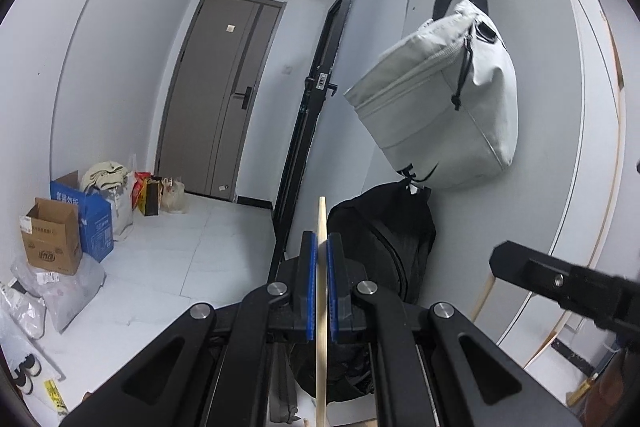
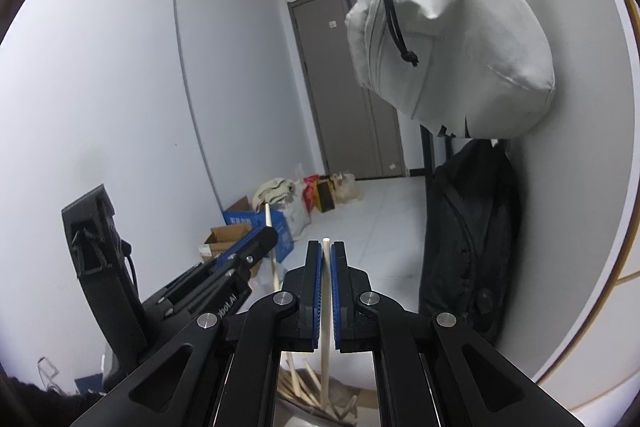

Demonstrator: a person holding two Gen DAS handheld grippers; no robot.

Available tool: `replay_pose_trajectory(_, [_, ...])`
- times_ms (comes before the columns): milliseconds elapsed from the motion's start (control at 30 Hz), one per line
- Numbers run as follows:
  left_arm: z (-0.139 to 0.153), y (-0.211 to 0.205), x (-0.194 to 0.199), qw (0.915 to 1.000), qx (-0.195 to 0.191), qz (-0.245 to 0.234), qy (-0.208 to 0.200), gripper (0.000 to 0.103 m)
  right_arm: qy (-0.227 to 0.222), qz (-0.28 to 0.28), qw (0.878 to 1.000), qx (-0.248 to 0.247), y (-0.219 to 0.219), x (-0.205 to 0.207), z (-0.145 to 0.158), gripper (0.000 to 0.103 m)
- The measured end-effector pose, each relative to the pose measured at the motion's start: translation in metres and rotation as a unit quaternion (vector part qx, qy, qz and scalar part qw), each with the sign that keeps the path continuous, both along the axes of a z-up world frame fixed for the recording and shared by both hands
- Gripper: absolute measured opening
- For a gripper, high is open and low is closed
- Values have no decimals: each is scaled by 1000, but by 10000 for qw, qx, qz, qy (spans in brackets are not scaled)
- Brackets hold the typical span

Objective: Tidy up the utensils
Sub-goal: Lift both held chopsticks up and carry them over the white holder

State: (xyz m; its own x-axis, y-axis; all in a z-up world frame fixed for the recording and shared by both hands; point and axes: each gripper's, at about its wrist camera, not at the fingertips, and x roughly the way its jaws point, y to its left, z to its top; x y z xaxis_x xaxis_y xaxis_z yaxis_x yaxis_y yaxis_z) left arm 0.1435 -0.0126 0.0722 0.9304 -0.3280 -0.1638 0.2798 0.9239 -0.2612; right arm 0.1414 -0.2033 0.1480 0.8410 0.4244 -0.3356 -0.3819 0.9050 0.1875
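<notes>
My left gripper (image 1: 322, 247) is shut on a flat pale wooden utensil handle (image 1: 321, 219) that stands upright and runs down past the frame's bottom edge. My right gripper (image 2: 326, 255) is shut on a thin round wooden stick (image 2: 326, 307), also upright. In the right wrist view my left gripper (image 2: 262, 235) shows at the left with its utensil's end (image 2: 267, 213) sticking up. Below my right gripper, several more wooden utensils (image 2: 300, 387) lie in a pale container; their ends are hidden. The right gripper's body (image 1: 560, 283) shows at the right of the left wrist view.
A grey bag (image 1: 440, 107) hangs on the wall at right above a black backpack (image 1: 384, 247). Cardboard boxes (image 1: 52, 235) and bags (image 1: 116, 195) stand along the left wall. A brown door (image 1: 224, 99) is at the far end. A black pole (image 1: 320, 83) stands beside the wall.
</notes>
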Motion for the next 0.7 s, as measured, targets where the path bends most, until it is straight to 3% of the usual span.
replay_pose_trajectory(500, [-20,-15,-11,9987,335,31,-378,1,60,46,9999,-81,-1,13,-29,3])
replay_pose_trajectory(700, [-22,-13,-10,9991,301,-79,-279,1,95,82,9999,-114,1,15,-34,3])
